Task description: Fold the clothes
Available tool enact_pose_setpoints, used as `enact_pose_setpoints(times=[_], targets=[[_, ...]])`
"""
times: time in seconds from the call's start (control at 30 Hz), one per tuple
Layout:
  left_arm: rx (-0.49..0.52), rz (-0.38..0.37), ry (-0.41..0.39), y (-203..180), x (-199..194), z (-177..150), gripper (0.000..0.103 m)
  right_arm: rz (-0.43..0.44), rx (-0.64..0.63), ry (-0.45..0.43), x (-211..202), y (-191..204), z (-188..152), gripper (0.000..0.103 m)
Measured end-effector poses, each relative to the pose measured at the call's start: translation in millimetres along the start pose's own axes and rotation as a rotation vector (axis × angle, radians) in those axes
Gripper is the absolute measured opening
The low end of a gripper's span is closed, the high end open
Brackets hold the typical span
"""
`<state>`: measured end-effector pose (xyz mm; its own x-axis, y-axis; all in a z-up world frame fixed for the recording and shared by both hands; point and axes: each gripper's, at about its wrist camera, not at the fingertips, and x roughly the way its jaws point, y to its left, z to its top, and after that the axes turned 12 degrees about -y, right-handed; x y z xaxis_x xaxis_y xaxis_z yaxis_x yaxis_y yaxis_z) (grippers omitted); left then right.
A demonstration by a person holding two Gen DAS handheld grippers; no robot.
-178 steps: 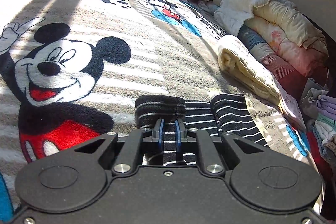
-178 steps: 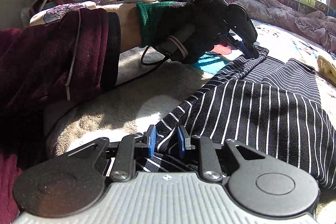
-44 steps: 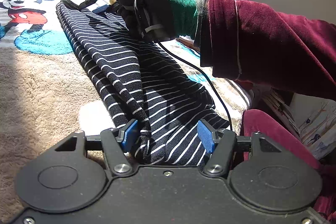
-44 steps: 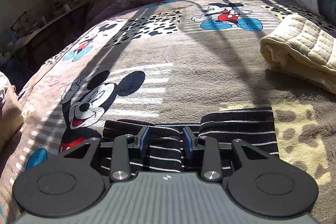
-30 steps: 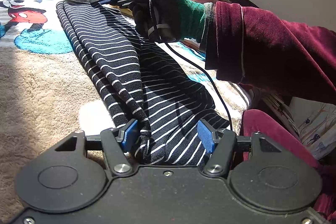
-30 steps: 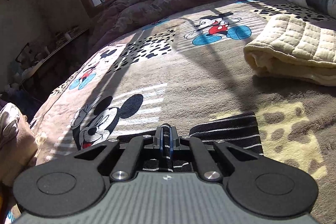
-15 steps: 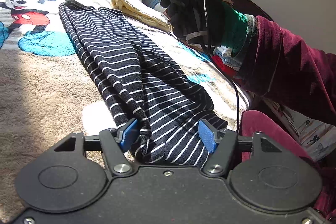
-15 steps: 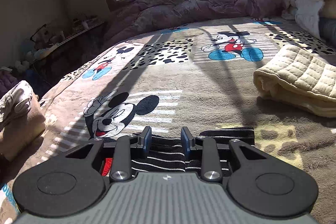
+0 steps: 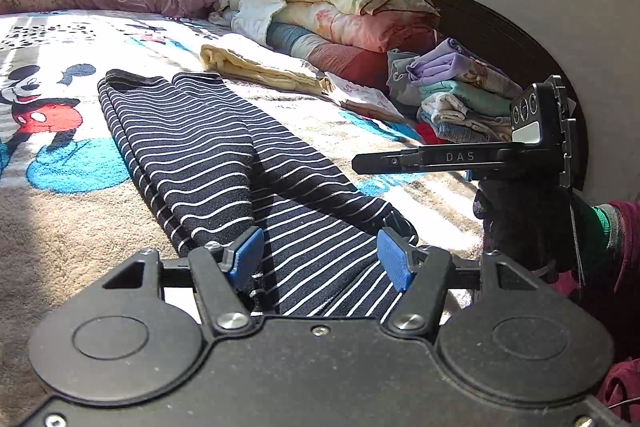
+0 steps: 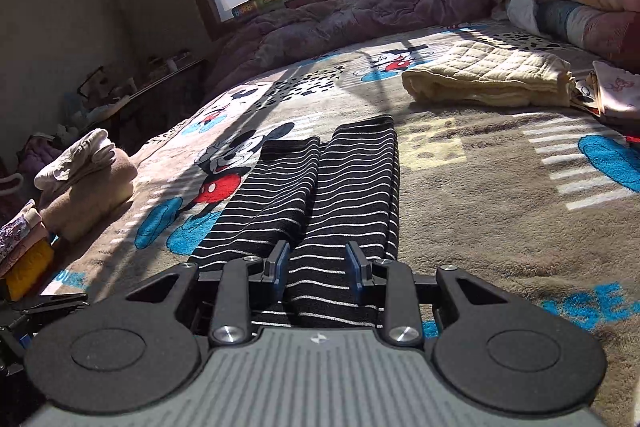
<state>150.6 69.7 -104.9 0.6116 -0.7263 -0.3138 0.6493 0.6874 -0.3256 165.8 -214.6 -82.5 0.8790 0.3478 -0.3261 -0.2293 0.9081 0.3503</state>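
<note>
Both my tools are wide open and gripping nothing: left tool (image 9: 320,259), right tool (image 10: 317,271). The striped pants (image 9: 208,147) lie flat on the cartoon-mouse blanket (image 9: 60,219) on the bed, legs side by side, near end right under the pads.

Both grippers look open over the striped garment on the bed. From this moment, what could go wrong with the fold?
1. The striped garment lies as two long layered strips side by side; a pinch by the open left gripper or right gripper may catch only the top layer, so the stack slides apart.
2. The fuzzy cartoon blanket could drag on the fabric, skewing the fold.
</note>
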Motion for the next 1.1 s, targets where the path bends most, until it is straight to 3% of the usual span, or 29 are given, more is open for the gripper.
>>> enact_pose_setpoints(times=[0.03,0.17,0.37,0.6,0.7,0.87,1.07,1.1], targets=[[0.008,0.041,0.049,0,7,-3,0.062,-0.011,-0.006,0.0,-8,-2,-7,0.032],[0.019,0.074,0.069,-5,4,-7,0.063,-0.05,-0.047,-0.005,-31,-8,-30,0.032],[0.06,0.136,-0.029,-15,-25,-7,0.064,-0.054,-0.141,-0.031,-64,-15,-39,0.032],[0.139,0.332,-0.065,-25,-52,-20,0.073,-0.05,-0.421,-0.031,-90,-10,-60,0.032],[0.227,0.416,-0.064,-35,-63,-29,0.074,-0.046,-0.546,-0.014,-96,-6,-82,0.031],[0.492,0.485,-0.011,-67,-57,-49,0.074,-0.019,-0.75,0.002,-97,17,-105,0.033],[0.983,0.534,0.14,-91,-13,-95,0.074,-0.023,-0.963,-0.032,-90,33,-123,0.038],[1.039,0.535,0.135,-94,-9,-100,0.074,-0.025,-0.991,-0.039,-89,34,-126,0.042]])
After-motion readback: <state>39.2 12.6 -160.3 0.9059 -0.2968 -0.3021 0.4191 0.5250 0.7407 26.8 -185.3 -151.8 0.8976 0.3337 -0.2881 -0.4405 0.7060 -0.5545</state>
